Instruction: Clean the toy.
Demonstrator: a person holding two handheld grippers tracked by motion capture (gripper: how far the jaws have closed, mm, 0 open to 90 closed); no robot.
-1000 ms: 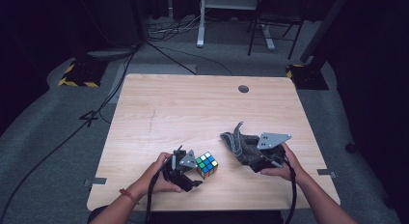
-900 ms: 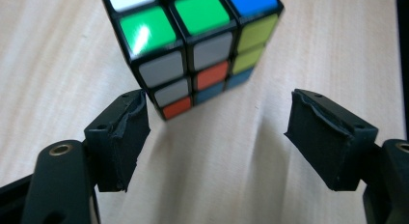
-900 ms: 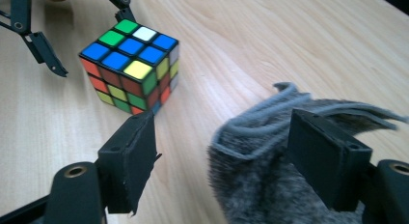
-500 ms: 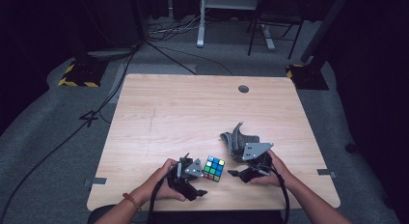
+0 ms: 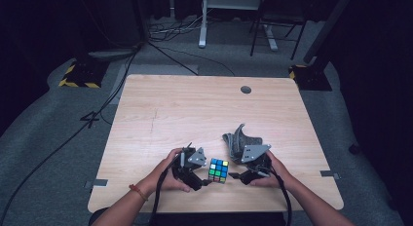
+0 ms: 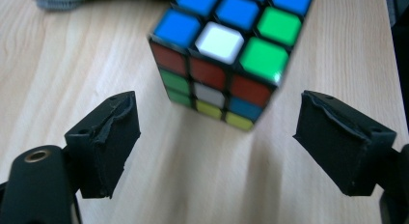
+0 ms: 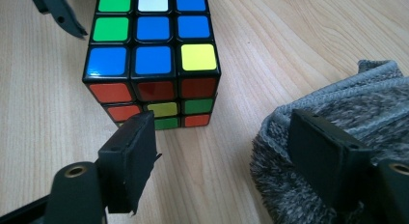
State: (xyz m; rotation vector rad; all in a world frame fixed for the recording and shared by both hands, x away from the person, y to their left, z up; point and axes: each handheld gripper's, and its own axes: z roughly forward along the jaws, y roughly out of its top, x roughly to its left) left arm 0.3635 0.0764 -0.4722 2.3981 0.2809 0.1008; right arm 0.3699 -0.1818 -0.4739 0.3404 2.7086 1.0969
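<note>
Two hands come in over the near edge of the wooden surface [image 5: 195, 104], each with a tool. The left tool [image 5: 207, 181] stands wide, its jaws having just been opening, nothing between them; the puzzle cube [image 5: 218, 170] sits on the surface just beyond its tips. The right tool [image 5: 234, 176] is also spread, empty, near the cube's other side. Behind it lies a grey knitted cloth [image 5: 238, 141].
</note>
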